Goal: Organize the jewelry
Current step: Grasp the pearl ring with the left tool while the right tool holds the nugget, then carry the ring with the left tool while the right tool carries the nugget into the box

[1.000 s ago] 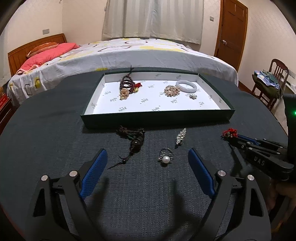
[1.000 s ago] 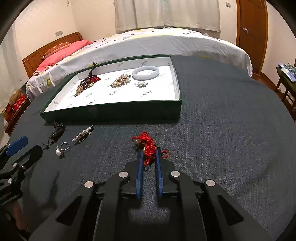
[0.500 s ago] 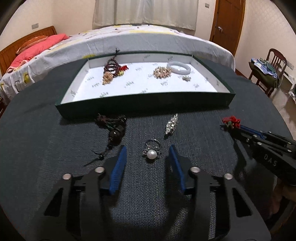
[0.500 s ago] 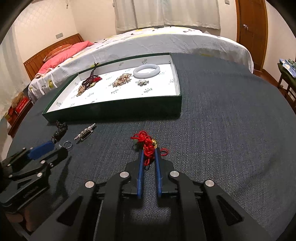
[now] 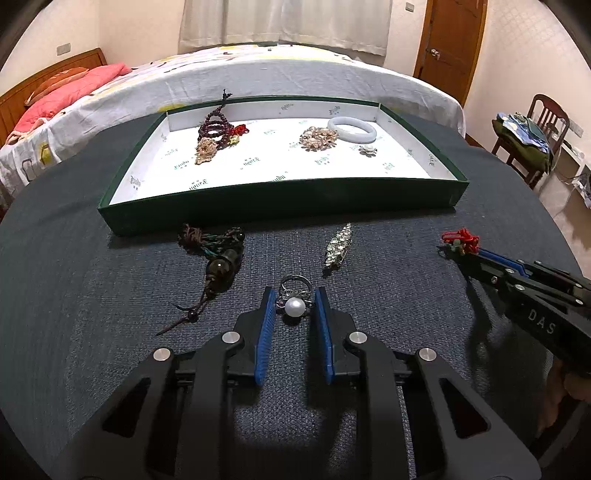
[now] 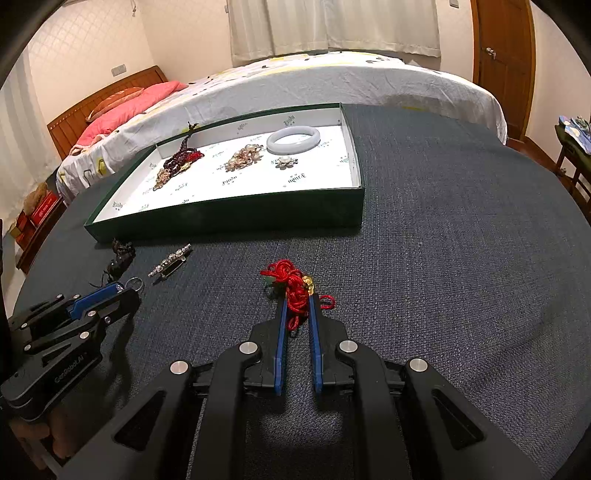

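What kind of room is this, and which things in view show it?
It looks like a bedroom in a home. A made bed with pink pillows and a wooden headboard stands behind the dark round table, and curtains hang beside a wooden door.

Red cord charm [image 6: 295, 291] between fingers [image 6: 280, 325]

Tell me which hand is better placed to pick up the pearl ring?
Left. The left gripper has the pearl ring between its closing jaws. The right gripper is already shut on the red cord, well off to the side.
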